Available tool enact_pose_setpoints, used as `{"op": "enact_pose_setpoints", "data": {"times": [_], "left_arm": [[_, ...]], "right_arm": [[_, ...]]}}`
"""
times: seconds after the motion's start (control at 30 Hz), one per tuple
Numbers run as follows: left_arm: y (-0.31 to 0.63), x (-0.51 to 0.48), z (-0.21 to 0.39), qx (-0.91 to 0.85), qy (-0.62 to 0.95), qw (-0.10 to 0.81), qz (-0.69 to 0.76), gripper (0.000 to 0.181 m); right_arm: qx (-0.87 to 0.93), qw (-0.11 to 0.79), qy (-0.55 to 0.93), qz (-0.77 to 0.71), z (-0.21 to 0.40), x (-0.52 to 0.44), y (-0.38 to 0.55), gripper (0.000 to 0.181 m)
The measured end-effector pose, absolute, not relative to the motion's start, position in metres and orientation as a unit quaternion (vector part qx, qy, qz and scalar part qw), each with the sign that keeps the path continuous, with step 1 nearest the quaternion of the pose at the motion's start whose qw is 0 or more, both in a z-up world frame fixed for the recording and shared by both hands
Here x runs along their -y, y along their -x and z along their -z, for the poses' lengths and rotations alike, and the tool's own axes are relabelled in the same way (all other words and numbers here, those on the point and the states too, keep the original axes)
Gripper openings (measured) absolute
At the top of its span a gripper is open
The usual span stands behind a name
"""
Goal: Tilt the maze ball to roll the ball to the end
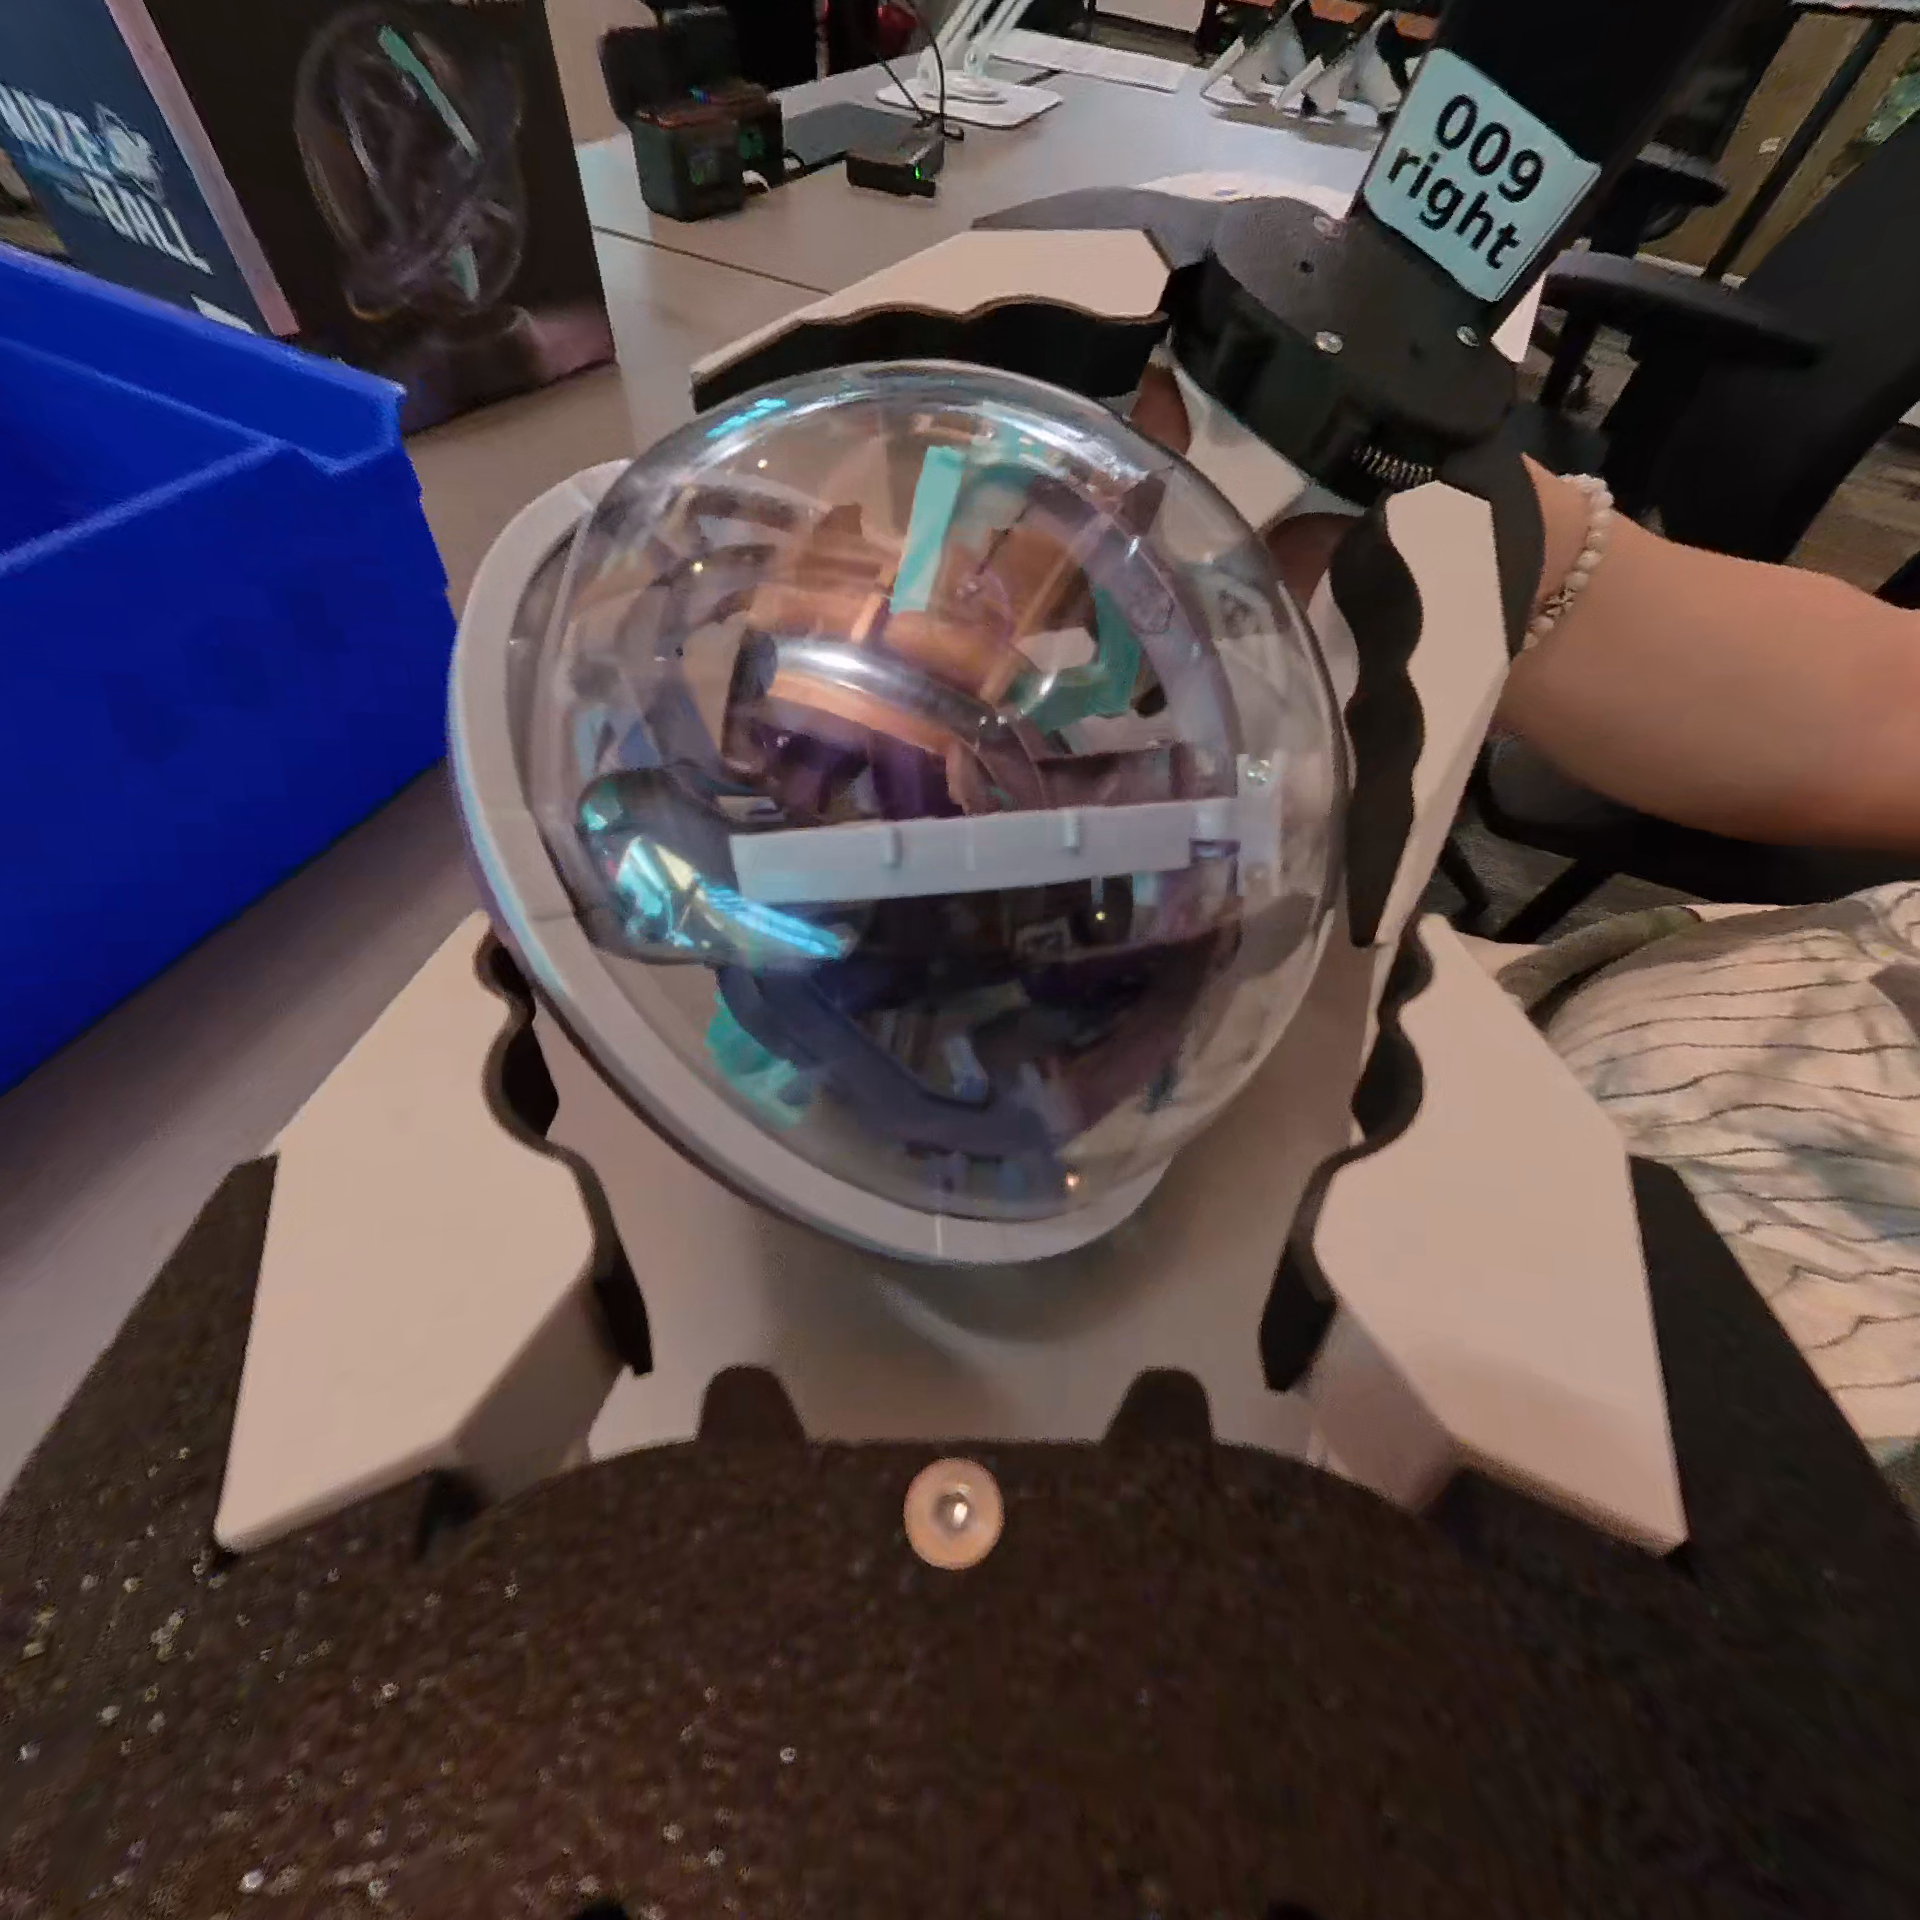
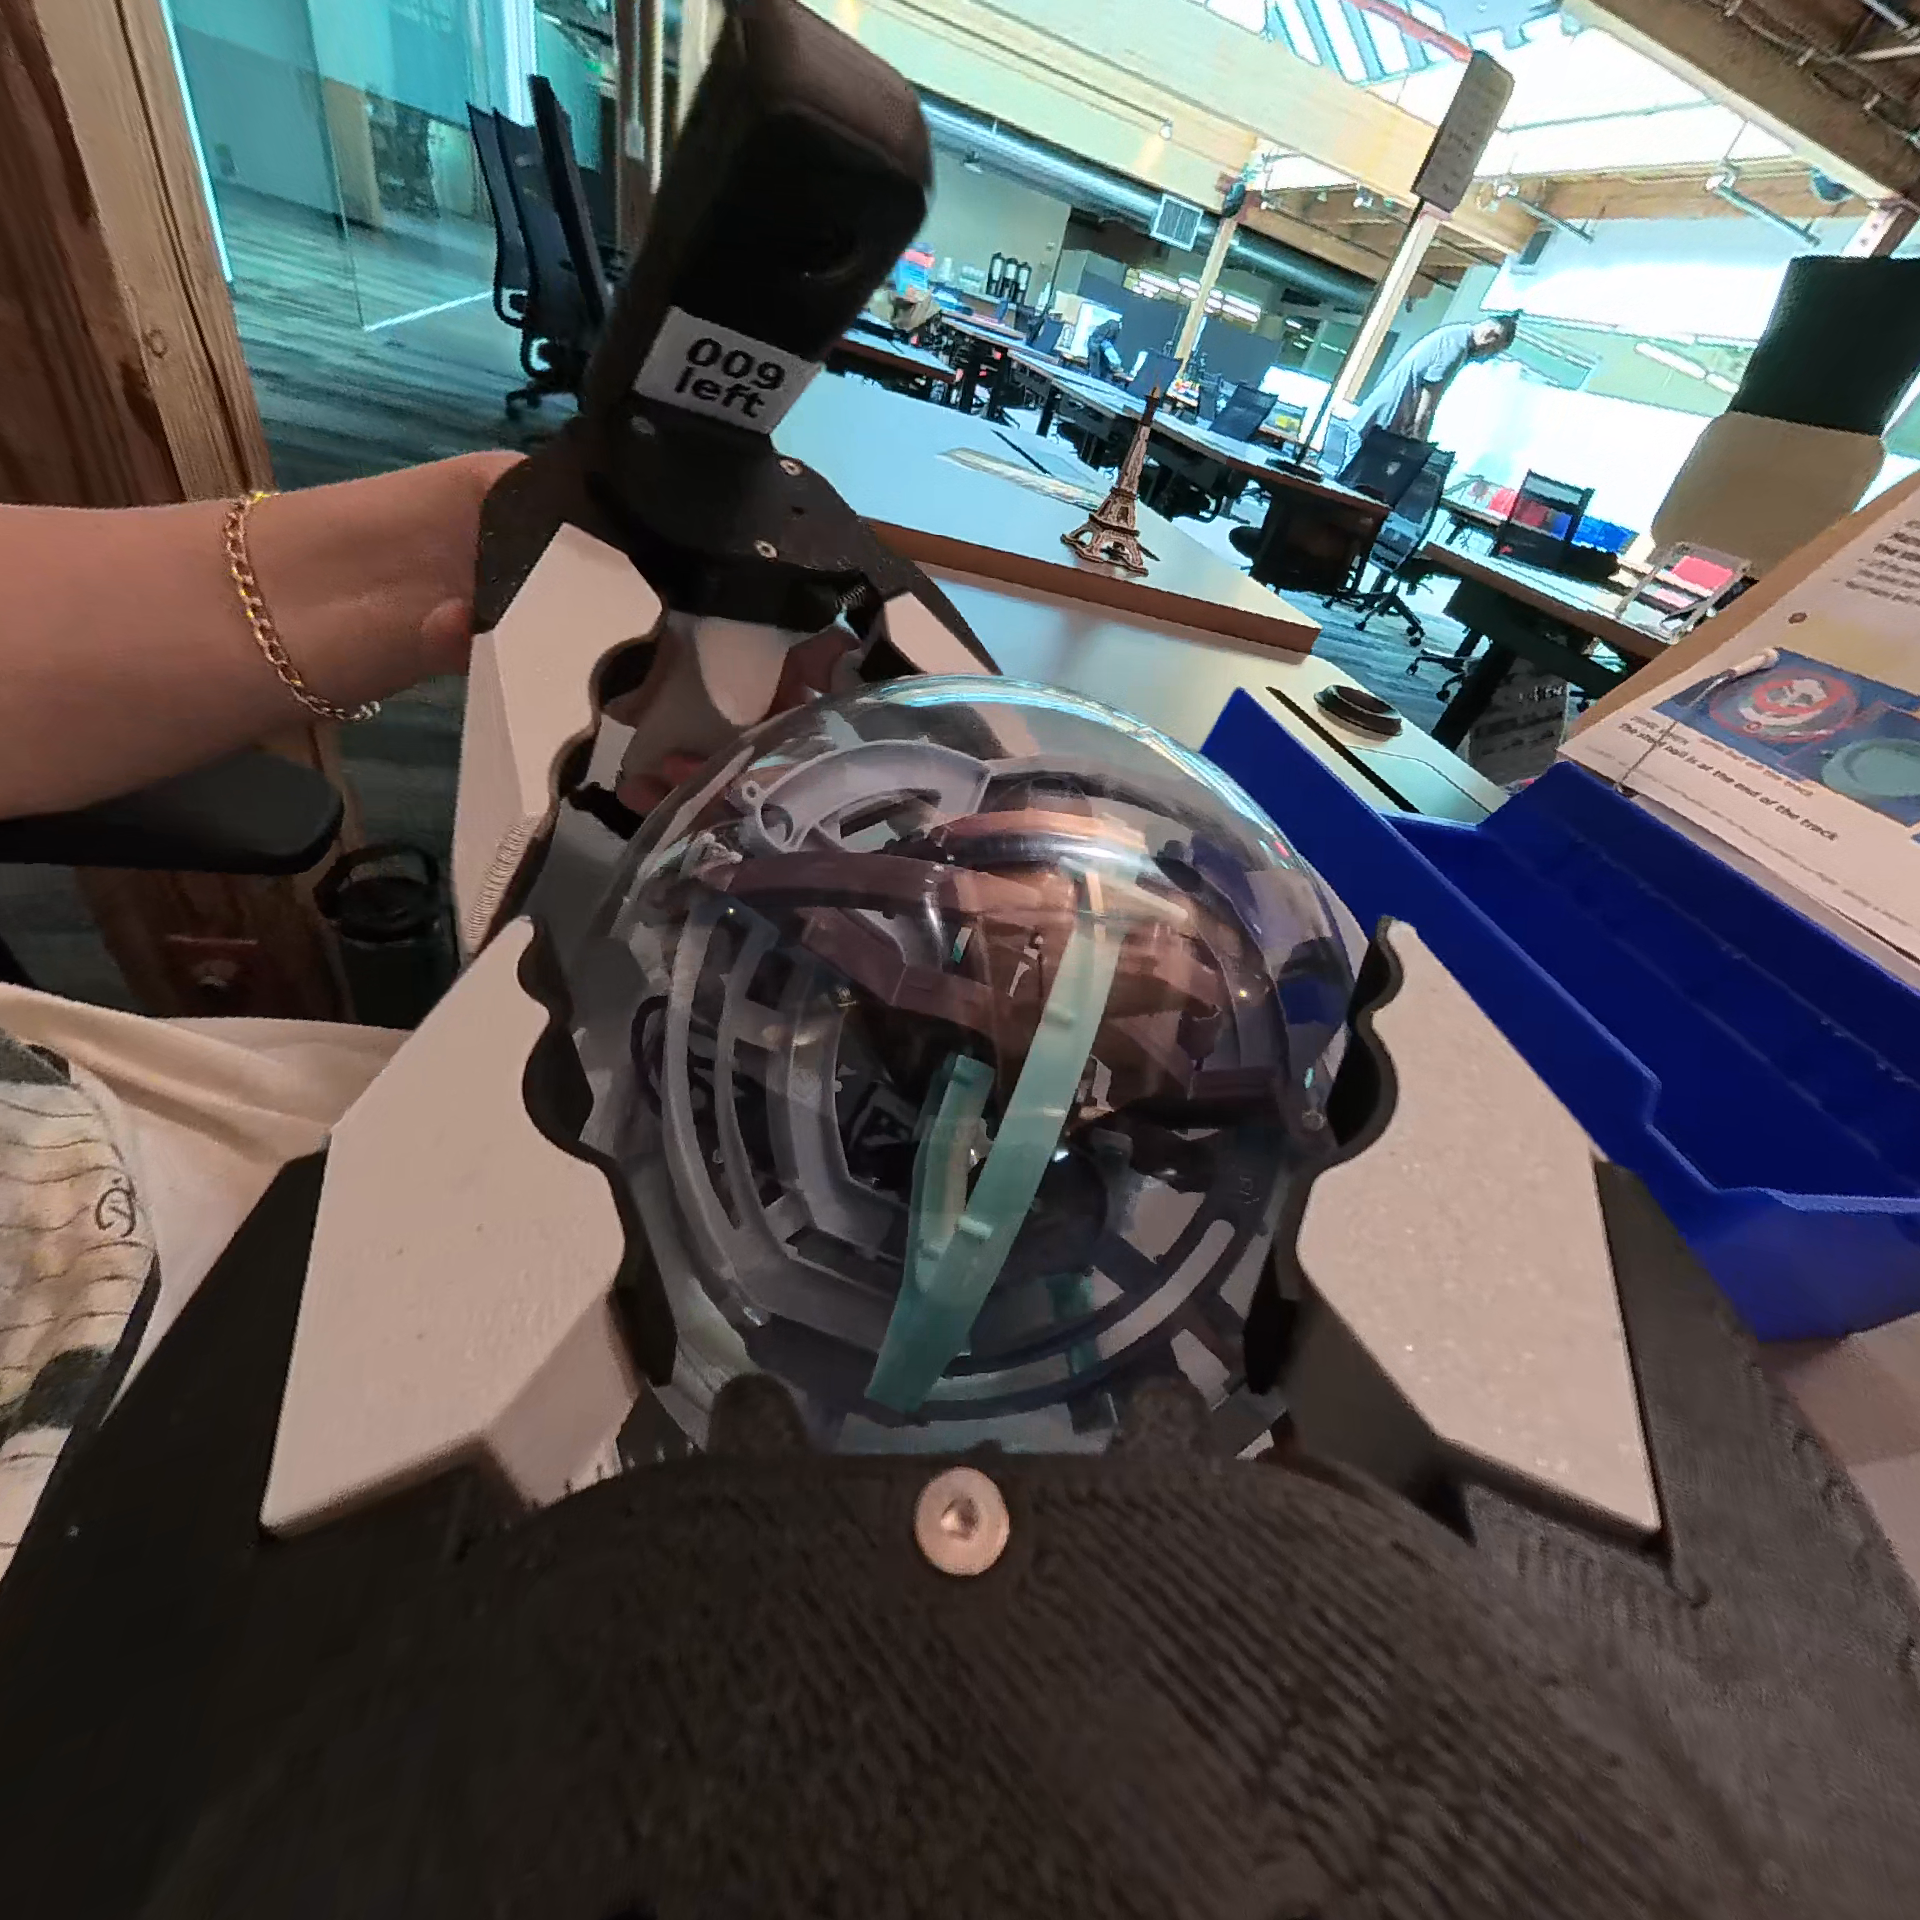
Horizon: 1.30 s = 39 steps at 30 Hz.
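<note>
The maze ball (image 2: 961,1060), a clear sphere packed with grey, teal and brown tracks, sits lifted off the bench (image 1: 727,249), pinched from two opposite sides. Nearest the right wrist view, the right gripper (image 2: 956,1143) has its jaws spread wide around the ball, the scalloped inner edges pressing on the shell at both flanks. In the left wrist view the left gripper (image 1: 935,1039) likewise has its jaws wide, cradling the ball's lower half below the grey equator ring, though whether both sides truly bear on it I cannot tell. The small ball inside is not visible among the reflections, so its place on the track is unknown. The main risk, as I judge it, is the smooth curved shell slipping: tilting too fast or easing either squeeze could let the ball twist or drop to the bench. A hasty tilt could also throw the inner ball off its track. Beyond the ball, to one side of it, stands a blue bin (image 2: 1662,1039); a wide swing could knock a gripper against it. Farther behind the ball lie a box (image 1: 395,177) and other benches.
</note>
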State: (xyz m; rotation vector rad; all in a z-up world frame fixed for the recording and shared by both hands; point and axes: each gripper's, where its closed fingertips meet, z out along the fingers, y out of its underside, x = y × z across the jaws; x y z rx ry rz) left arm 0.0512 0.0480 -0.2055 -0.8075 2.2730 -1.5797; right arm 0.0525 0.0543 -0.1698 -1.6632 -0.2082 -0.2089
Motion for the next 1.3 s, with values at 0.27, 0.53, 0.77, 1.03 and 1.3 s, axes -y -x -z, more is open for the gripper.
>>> {"op": "enact_pose_setpoints", "data": {"times": [0.27, 0.53, 0.77, 1.03, 1.3], "left_arm": [[-0.046, -0.050, 0.198, -0.752, 0.308, 0.049, 0.580, 0.138], [-0.049, -0.051, 0.197, -0.724, 0.356, -0.023, 0.591, 0.133], [-0.046, -0.051, 0.195, -0.701, 0.418, -0.079, 0.572, 0.132], [-0.048, -0.052, 0.196, -0.663, 0.454, -0.134, 0.580, 0.132], [-0.048, -0.052, 0.196, -0.664, 0.445, -0.136, 0.585, 0.133]], "right_arm": [[0.070, 0.667, 0.741, 0.031, 0.169, -0.048, -0.050, 0.145], [-0.012, 0.678, 0.732, -0.066, 0.168, -0.045, -0.057, 0.144], [-0.073, 0.670, 0.725, -0.144, 0.170, -0.045, -0.060, 0.144], [-0.142, 0.658, 0.713, -0.197, 0.172, -0.047, -0.067, 0.144], [-0.138, 0.660, 0.714, -0.190, 0.171, -0.048, -0.066, 0.144]]}}
